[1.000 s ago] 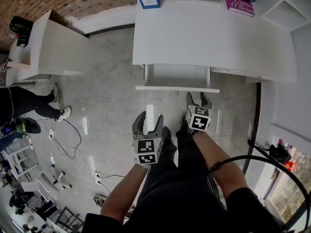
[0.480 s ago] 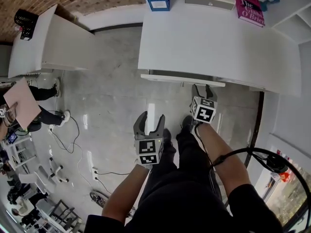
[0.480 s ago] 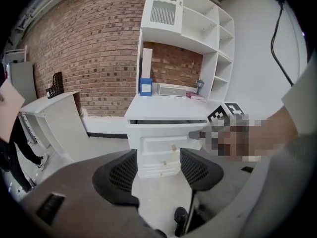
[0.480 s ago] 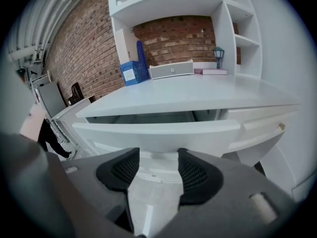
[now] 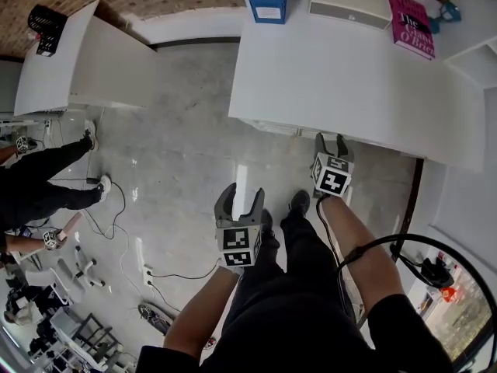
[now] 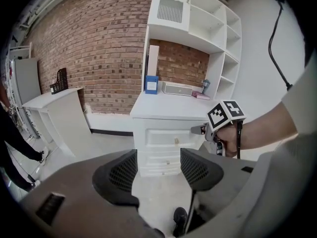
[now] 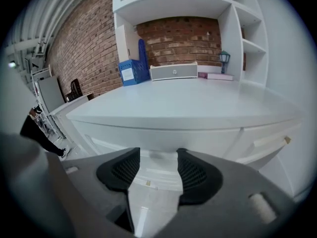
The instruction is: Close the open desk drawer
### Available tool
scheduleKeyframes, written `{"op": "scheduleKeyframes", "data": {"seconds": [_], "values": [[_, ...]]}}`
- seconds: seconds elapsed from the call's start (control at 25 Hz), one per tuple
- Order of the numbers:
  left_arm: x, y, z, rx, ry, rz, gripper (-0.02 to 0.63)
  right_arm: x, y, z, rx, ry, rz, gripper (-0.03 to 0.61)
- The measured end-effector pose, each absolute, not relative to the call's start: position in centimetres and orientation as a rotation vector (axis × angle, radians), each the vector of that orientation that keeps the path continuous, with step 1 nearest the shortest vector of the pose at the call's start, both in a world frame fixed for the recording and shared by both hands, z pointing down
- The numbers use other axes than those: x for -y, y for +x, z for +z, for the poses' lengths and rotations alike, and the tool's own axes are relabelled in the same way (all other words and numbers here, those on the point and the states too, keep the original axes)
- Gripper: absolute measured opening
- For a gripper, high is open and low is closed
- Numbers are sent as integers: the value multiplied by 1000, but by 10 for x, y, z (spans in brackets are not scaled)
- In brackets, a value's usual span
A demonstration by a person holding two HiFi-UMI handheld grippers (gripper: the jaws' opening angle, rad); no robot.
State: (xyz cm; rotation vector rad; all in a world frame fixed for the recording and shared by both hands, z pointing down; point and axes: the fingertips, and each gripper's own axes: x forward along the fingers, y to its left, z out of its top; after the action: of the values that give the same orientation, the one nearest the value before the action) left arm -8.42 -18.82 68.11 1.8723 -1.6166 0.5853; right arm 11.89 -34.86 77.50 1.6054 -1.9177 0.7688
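Our right claw [image 5: 331, 141], jaws apart and empty, sits at the drawer [image 6: 166, 137] front, which looks nearly flush under the surface [image 5: 349, 76] — we should push straight and gently until it seats. Left claw [image 5: 238, 201] hangs wide, empty.

desk [image 5: 349, 76]: smooth matt white | floor [image 5: 178, 130]: glossy | wall [image 6: 99, 48]: rough brick

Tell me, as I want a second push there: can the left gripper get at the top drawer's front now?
Probably yes. The left gripper hangs open and empty, back from the desk, with only floor between it and the top drawer. The right gripper sits at the drawer's right end.
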Motion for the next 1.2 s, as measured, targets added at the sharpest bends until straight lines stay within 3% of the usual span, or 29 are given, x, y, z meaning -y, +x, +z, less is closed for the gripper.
{"op": "scheduleKeyframes", "data": {"seconds": [0.32,0.52,0.92,1.2], "values": [[199,-85,674,1615,1890,562,267,341,113,768,1950,1508,666,239],[212,-75,650,1580,1984,513,267,320,107,725,2025,1521,639,198],[256,-60,513,1612,2318,297,265,315,96,522,2318,1691,225,120],[247,-35,397,1625,2564,131,227,283,97,395,2443,1787,-79,73]]}}
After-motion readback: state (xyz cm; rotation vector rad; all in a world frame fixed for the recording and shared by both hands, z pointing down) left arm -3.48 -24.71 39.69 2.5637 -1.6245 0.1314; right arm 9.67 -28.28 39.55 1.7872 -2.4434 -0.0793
